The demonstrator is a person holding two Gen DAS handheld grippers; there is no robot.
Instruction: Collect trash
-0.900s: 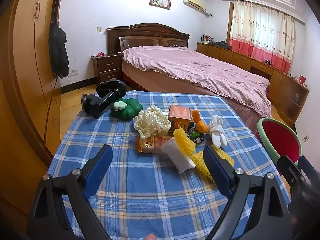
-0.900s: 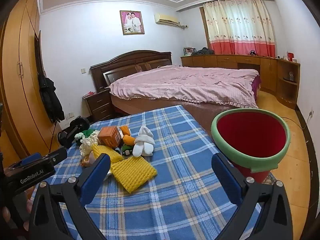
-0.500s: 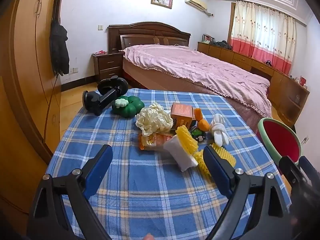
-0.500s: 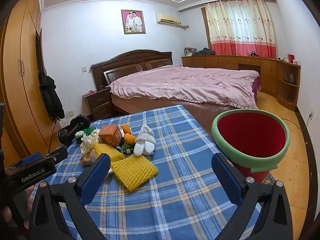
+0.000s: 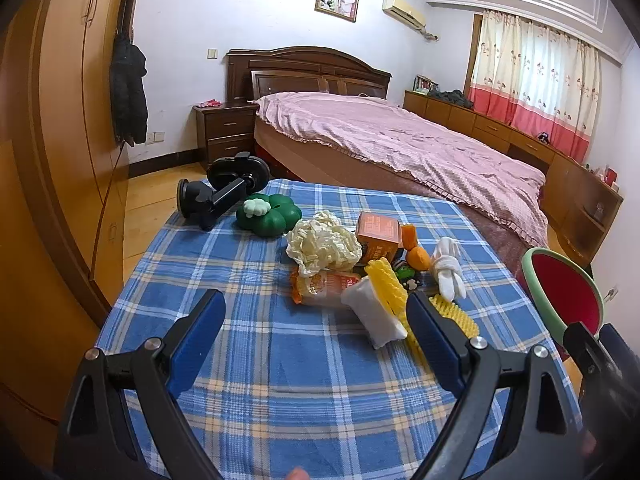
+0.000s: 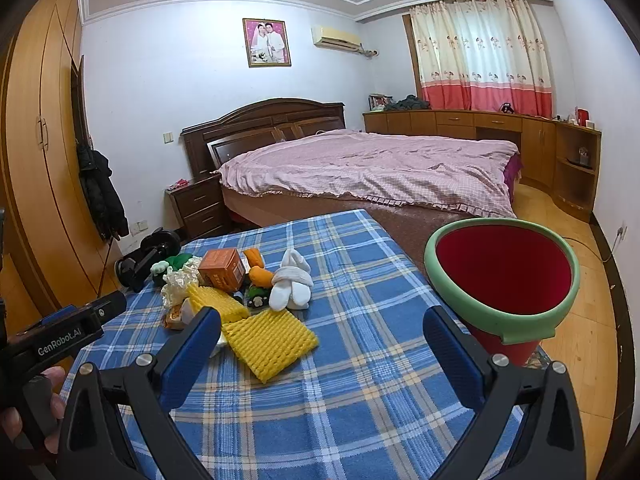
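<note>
Since the earlier frames the left wrist view has crept slightly toward the pile; right wrist view is near unchanged. Left gripper (image 5: 312, 316) has its jaws spread wide, nothing between them; right gripper (image 6: 322, 330) likewise wide apart and empty. Task progress, as judged: nothing collected yet. Red bucket with green rim (image 6: 502, 280) sits at the table's right edge and its visible interior looks bare. All candidate trash is on the blue plaid tablecloth (image 5: 260, 384): crumpled cream paper (image 5: 322, 246), orange snack wrapper (image 5: 326, 286), white packet (image 5: 374, 314), yellow foam fruit nets (image 6: 270, 338), orange carton (image 5: 378, 236), white rolled socks (image 6: 291, 282), orange peel pieces (image 5: 418, 258). Green pumpkin toy (image 5: 268, 214) and black suction mount (image 5: 218, 196) lie further back, likely not trash. White packet lies just ahead of the left gripper's right-hand finger; a foam net lies just ahead of the right gripper's left-hand finger. Bucket is near, right of both grippers.
</note>
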